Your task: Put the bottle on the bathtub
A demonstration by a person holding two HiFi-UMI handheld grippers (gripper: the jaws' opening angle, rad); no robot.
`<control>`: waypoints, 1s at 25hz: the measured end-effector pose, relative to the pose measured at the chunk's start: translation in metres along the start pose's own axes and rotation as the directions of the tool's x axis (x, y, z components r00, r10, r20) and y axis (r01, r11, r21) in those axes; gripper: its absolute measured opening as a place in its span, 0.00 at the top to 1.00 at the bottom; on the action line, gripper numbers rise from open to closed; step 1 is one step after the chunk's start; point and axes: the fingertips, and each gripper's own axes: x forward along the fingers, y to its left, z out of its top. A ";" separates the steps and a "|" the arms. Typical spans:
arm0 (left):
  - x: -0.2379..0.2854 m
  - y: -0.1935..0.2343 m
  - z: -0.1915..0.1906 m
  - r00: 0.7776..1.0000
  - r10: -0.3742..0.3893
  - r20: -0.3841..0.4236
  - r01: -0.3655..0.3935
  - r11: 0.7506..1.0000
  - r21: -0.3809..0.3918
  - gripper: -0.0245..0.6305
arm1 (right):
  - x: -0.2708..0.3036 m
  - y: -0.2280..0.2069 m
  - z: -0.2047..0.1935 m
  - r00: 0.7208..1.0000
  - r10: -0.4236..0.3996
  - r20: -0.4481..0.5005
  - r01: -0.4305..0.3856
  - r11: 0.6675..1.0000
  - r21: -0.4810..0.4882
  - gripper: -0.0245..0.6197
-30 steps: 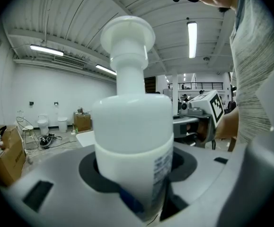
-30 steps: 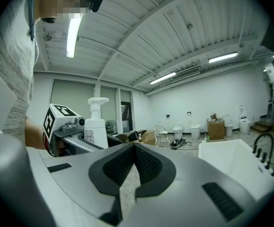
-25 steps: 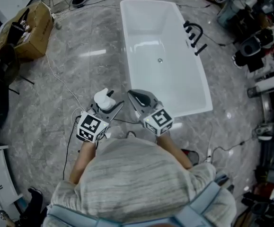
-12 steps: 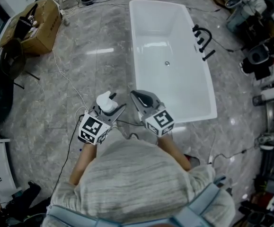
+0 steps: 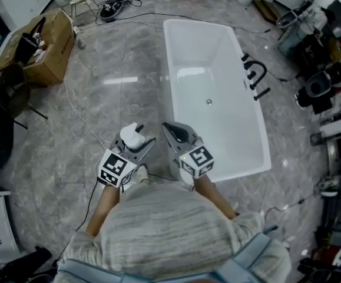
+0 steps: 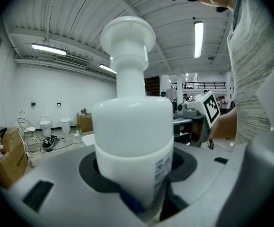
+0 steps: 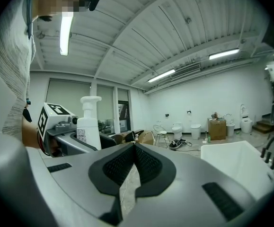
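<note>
The left gripper (image 5: 138,141) grasps a white pump bottle (image 6: 134,141), its jaws pressed on the lower body and the pump head standing upright above them. The bottle hangs over the grey marble floor (image 5: 111,81), just left of the near end of the white bathtub (image 5: 202,63) — not on it. The right gripper (image 5: 166,127), just beside the left, is clenched — jaws together, nothing between them. A black tap (image 5: 255,75) stands at the tub's right side. A cardboard box (image 5: 46,40) sits well apart, far left.
</note>
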 end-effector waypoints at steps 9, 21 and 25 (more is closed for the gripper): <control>-0.005 0.097 -0.010 1.000 0.007 0.003 -0.007 1.000 -0.012 0.60 | 0.085 -0.020 0.008 0.999 -0.038 -0.005 0.038 0.999 -0.001 0.96; 0.012 0.158 -0.016 0.999 0.007 -0.045 -0.009 0.999 -0.039 0.60 | 0.131 -0.042 0.021 0.996 -0.005 -0.092 0.007 1.000 0.020 0.96; 0.037 0.186 -0.004 0.997 0.003 -0.072 -0.006 0.999 -0.048 0.60 | 0.152 -0.081 0.033 0.996 -0.010 -0.088 0.012 1.000 0.029 0.96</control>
